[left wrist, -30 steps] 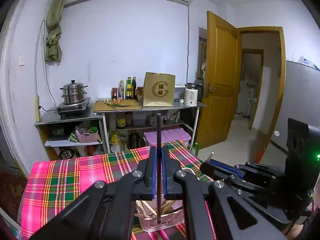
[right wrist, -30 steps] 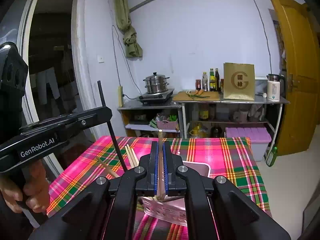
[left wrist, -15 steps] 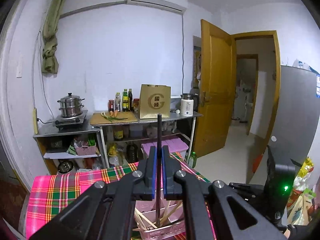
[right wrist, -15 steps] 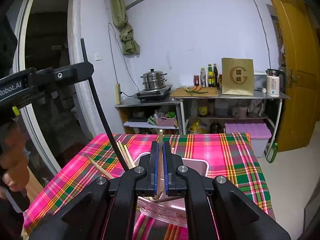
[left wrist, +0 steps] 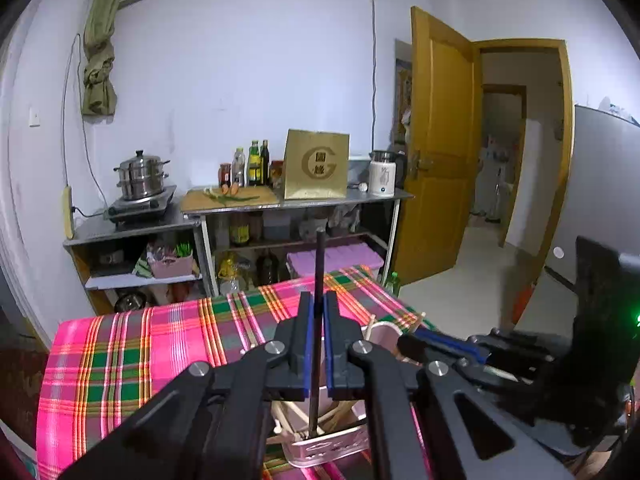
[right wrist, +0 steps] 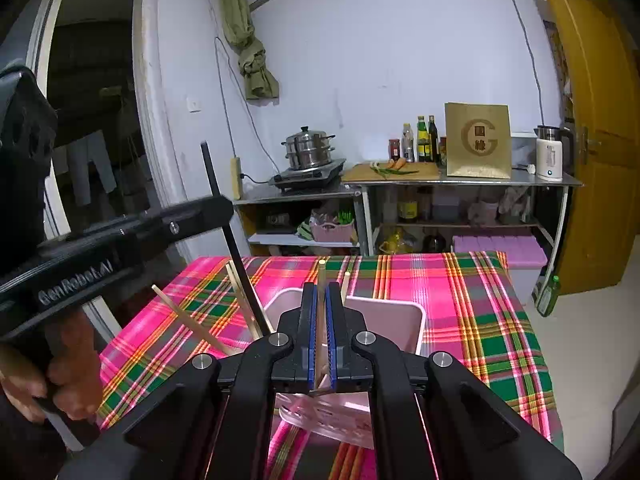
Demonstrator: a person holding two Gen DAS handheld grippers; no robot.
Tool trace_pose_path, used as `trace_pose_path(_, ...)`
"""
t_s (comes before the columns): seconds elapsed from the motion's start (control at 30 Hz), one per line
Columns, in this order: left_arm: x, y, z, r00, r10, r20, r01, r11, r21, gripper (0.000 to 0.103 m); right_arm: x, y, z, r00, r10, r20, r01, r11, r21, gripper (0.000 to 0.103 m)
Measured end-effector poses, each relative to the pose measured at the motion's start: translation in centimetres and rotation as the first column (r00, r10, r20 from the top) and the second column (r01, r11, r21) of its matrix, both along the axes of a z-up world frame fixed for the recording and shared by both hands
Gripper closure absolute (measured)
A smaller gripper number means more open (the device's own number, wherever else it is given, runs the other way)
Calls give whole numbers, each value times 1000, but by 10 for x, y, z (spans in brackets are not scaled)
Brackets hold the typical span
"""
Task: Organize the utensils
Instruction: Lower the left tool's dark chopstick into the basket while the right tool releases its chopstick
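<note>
Left tool clamps a black chopstick, right tool a wooden one, seemingly over the crowded pink basket.

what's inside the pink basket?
Pink plastic basket: pale wooden chopsticks leaning out, plus the black chopstick lowered in. Its floor is hidden behind the hand-held gripper bodies.

Steamer pot, gold bag (perhaps paper), kettle.
</note>
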State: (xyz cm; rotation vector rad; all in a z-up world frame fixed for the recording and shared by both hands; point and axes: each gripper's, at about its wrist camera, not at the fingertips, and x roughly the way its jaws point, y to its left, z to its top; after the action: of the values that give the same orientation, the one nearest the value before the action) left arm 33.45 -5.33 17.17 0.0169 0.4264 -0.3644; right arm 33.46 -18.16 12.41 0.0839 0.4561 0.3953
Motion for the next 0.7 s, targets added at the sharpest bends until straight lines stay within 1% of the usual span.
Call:
trace_pose_path(0.2,8,-2,-23,998,8,-60,-7,1000,18,98,-3,0,0,1000,-3,3,3,1000,-8,99)
trace_pose_path(0.33,11,1,-34,996,16,-92,-14,1000,25,98,-5,4,1,1000,-7,5,7,999,-31,99)
trace_pose_path(0.4,10,2,-35,996,24,-90,-22,999,26,98,-6,6,0,1000,-8,3,9,999,-38,99)
trace_pose_path(0.5,9,5,-34,994,13,-104,-13,1000,7,98,-5,8,1,1000,-15,-3,15,999,-50,99)
trace_pose_path(0.6,7,5,-33,994,18,-104,-16,1000,12,97,-5,8,1,1000,-15,-10,15,998,-54,99)
trace_pose_path(0.7,3,8,-32,994,9,-107,-9,1000,-2,88,-6,8,2,1000,-11,-19,10,998,-64,99)
